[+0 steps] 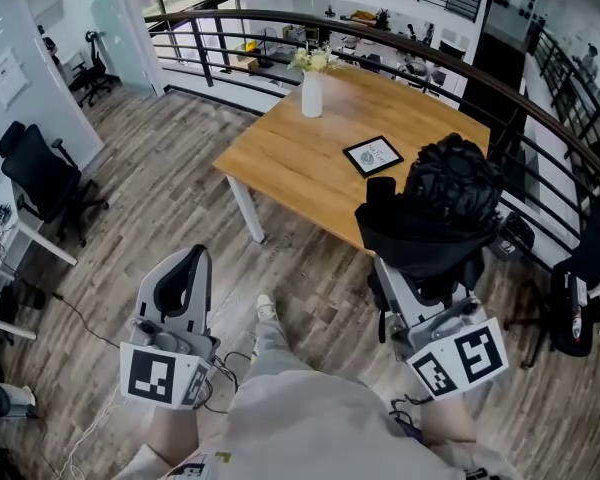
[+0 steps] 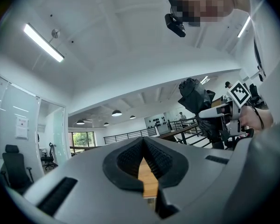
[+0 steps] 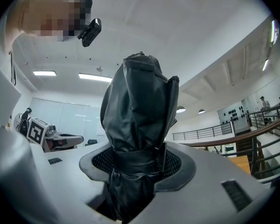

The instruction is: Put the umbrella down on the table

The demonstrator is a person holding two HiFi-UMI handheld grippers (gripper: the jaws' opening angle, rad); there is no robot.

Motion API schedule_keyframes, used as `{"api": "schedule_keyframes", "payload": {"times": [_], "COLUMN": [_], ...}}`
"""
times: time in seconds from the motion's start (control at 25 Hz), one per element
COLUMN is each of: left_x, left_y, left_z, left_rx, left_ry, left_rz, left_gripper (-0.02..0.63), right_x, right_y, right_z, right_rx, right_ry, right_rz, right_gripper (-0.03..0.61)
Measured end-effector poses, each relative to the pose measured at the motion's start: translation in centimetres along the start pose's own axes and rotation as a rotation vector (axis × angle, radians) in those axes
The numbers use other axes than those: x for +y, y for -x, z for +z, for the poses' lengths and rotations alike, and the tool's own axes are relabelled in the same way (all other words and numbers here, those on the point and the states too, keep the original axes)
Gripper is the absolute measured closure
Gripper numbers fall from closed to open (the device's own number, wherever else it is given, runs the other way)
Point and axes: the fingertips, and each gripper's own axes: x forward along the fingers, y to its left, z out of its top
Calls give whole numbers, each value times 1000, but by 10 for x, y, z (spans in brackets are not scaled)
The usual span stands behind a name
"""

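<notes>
A black folded umbrella (image 1: 445, 193) stands upright in my right gripper (image 1: 425, 268), which is shut on its strapped lower part. In the right gripper view the umbrella (image 3: 139, 101) rises between the ribbed pads (image 3: 175, 161) and hides most of what lies ahead. It hangs over the near right corner of the wooden table (image 1: 300, 158). My left gripper (image 1: 193, 256) is over the floor, left of the table, with its jaws shut and nothing in them. In the left gripper view its pads (image 2: 130, 157) meet at the tip, and the umbrella (image 2: 194, 97) shows at the right.
A white vase with flowers (image 1: 312, 83) and a dark framed tablet (image 1: 372, 155) stand on the table. A black railing (image 1: 410, 43) curves behind it. A black office chair (image 1: 40, 178) is at the left and another chair (image 1: 580, 288) at the right. Cables (image 1: 90, 328) lie on the wood floor.
</notes>
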Motion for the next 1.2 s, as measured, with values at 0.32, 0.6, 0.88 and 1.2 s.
{"api": "schedule_keyframes", "payload": {"times": [0.32,0.6,0.88,1.2], "left_x": [31,79,151,258], "left_y": [-39,-89,-157,-234], "left_z": [-26,-58,-90,-126], "left_rx": [20,41,75,111], "left_ry": [20,36,57,88], "left_rz": [-7,-21,-51,-56], "left_gripper": [597,597,597,597], "right_x": [-7,-13,-21,-26], "right_y": [-56,-133,-241,-376], "right_z": [-20,-47,-61,-81], "right_rx": [42,94,148,232], "right_ry": [-11,-21,-83,-166], "right_rz": [21,39,53,57], "right_gripper": [327,327,327,327]}}
